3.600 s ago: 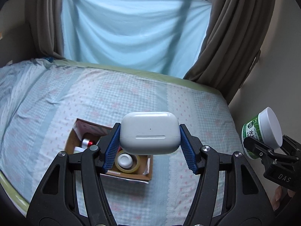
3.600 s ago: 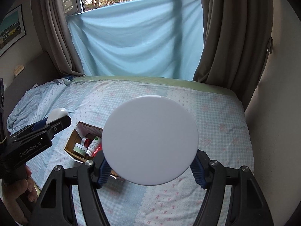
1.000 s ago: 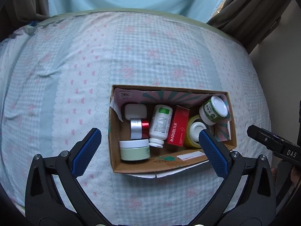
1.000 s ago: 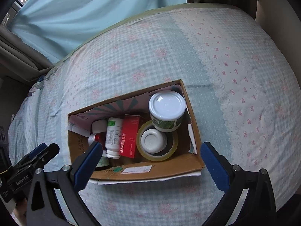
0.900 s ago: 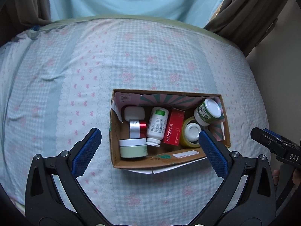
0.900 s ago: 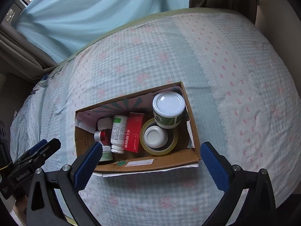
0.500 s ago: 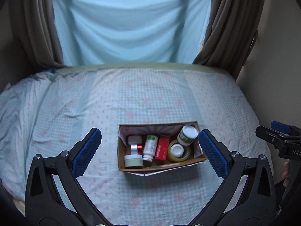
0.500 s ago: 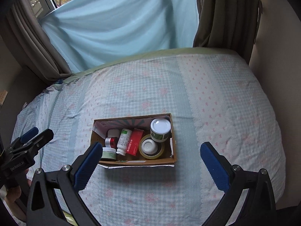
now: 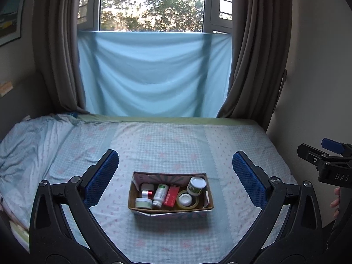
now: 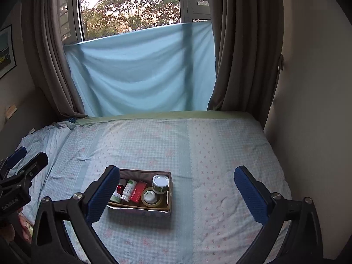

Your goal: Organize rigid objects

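Note:
A cardboard box point(image 9: 169, 210) sits on the bed and holds several items: a white earbud case point(image 9: 147, 186), a green-labelled white-lidded jar point(image 9: 196, 185), a white pill bottle point(image 9: 160, 194), a red box point(image 9: 172, 195), a tape roll point(image 9: 187, 200) and a pale green tin point(image 9: 143, 202). My left gripper point(image 9: 176, 177) is open and empty, well back from the box. My right gripper point(image 10: 177, 190) is open and empty too; the box point(image 10: 162, 211) lies below its left finger point(image 10: 103, 192). The right gripper also shows at the left wrist view's right edge point(image 9: 327, 158).
The bed point(image 9: 176, 145) has a pale blue checked sheet. A light blue cloth point(image 9: 151, 74) hangs over the window behind it, between brown curtains point(image 9: 253, 55). A wall point(image 10: 308, 110) runs along the bed's right side.
Earlier the left gripper held the earbud case and the right held the jar; both now lie in the box. Both grippers have since pulled up and back from the box.

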Motion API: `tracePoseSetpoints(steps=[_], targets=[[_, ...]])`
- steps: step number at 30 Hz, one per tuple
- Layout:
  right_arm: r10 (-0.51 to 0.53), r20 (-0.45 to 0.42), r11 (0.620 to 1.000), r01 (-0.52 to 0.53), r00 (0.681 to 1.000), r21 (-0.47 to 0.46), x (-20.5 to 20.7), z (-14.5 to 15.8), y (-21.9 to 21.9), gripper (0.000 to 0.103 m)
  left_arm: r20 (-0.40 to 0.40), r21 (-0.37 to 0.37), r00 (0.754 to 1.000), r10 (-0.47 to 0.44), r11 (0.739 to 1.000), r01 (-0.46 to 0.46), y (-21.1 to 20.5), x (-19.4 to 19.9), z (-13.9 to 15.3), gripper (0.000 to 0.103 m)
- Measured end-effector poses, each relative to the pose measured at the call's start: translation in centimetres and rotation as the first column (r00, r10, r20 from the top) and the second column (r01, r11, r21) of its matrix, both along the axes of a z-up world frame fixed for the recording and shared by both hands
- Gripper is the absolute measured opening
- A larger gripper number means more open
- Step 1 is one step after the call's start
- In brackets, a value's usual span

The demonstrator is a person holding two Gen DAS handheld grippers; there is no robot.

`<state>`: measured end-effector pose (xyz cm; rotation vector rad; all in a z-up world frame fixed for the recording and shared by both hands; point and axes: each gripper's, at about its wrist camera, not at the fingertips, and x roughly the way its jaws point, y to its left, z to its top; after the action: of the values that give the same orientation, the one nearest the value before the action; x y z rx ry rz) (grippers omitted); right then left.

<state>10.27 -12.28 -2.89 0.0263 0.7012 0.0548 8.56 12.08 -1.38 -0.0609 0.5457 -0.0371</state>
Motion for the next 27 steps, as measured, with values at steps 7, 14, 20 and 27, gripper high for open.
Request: tracePoseSetpoints(steps=[7, 14, 20, 27], targets=[[-0.003, 0.047, 1.000, 0.003, 0.999, -0.009, -2.0, 0.2, -0.3, 0.103, 0.025, 0.006, 1.000, -0.006, 1.000, 0.006, -1.2, -1.5, 0.0, 0.103], [-0.010, 0.062, 1.000, 0.011, 0.998, -0.018, -2.5, 0.6, -0.7, 0.103, 0.043, 0.017, 0.999, -0.006, 1.000, 0.005, -2.0, -2.1, 0.4, 0.103], [-0.009, 0.074, 1.000, 0.011, 0.997, -0.025, -2.7, 0.6, -0.7, 0.103, 0.038, 0.015, 0.999, -0.006, 1.000, 0.005, -2.3, -2.4, 0.3, 0.103], [-0.011, 0.079, 1.000, 0.012, 0.997, -0.014, -3.0, 0.5, -0.7, 0.103, 0.039, 0.025, 0.999, 0.002, 1.000, -0.003, -2.3, -2.6, 0.3, 0.103]])
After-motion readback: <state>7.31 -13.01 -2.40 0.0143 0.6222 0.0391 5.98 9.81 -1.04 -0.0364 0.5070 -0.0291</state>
